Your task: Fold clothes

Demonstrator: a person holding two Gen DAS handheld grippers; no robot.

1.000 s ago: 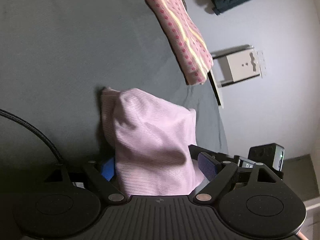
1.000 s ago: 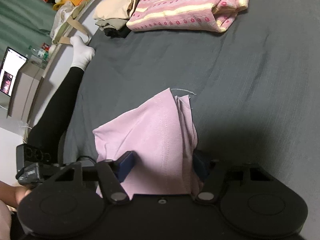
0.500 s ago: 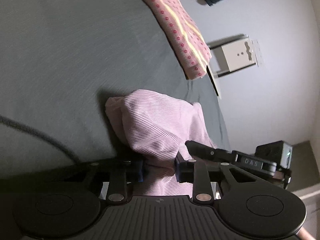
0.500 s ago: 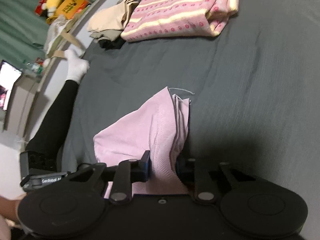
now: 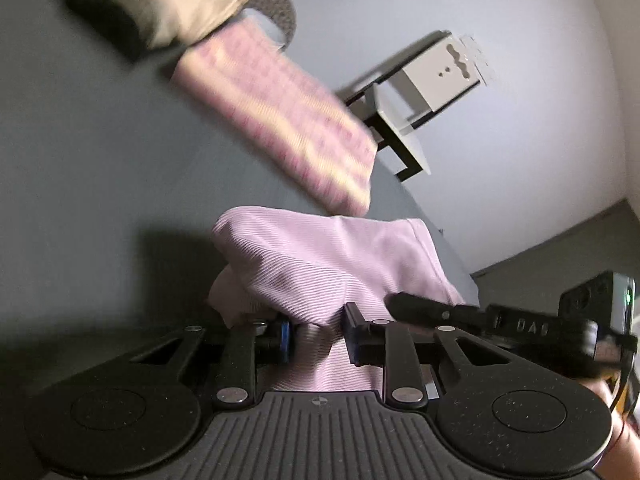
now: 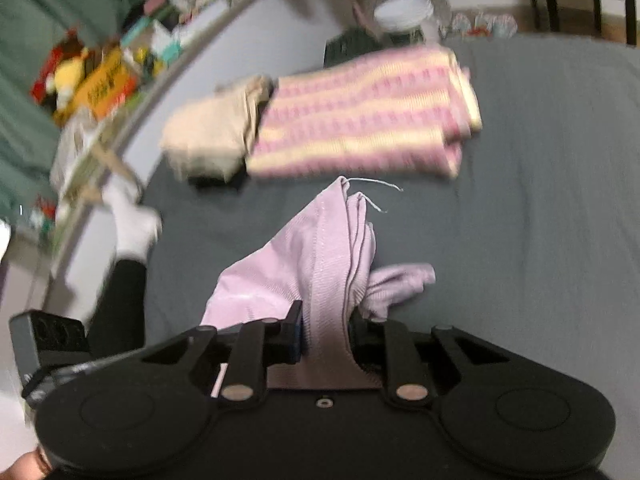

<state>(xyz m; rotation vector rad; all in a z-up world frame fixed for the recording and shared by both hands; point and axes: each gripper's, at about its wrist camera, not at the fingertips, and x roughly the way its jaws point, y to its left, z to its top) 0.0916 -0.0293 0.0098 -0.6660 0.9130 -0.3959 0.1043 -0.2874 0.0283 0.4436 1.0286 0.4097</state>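
Each matte black plastic gripper, left (image 5: 316, 338) and right (image 6: 325, 338), has blue-padded fingers (image 5: 284, 338), silver pivot screws and round speckled discs; a black trouser leg (image 6: 120, 304) ends in a white sock (image 6: 132, 224).

A bed (image 6: 540, 200) covered by a dark grey sheet is seen from low above its surface. A folded pink and cream patterned garment (image 6: 360, 120) is laid flat toward the far side. A folded beige garment (image 6: 212, 136) is set touching it on the left, over something dark. A lilac ribbed garment (image 6: 304, 264) is bunched at the near side, partly lifted off the sheet.
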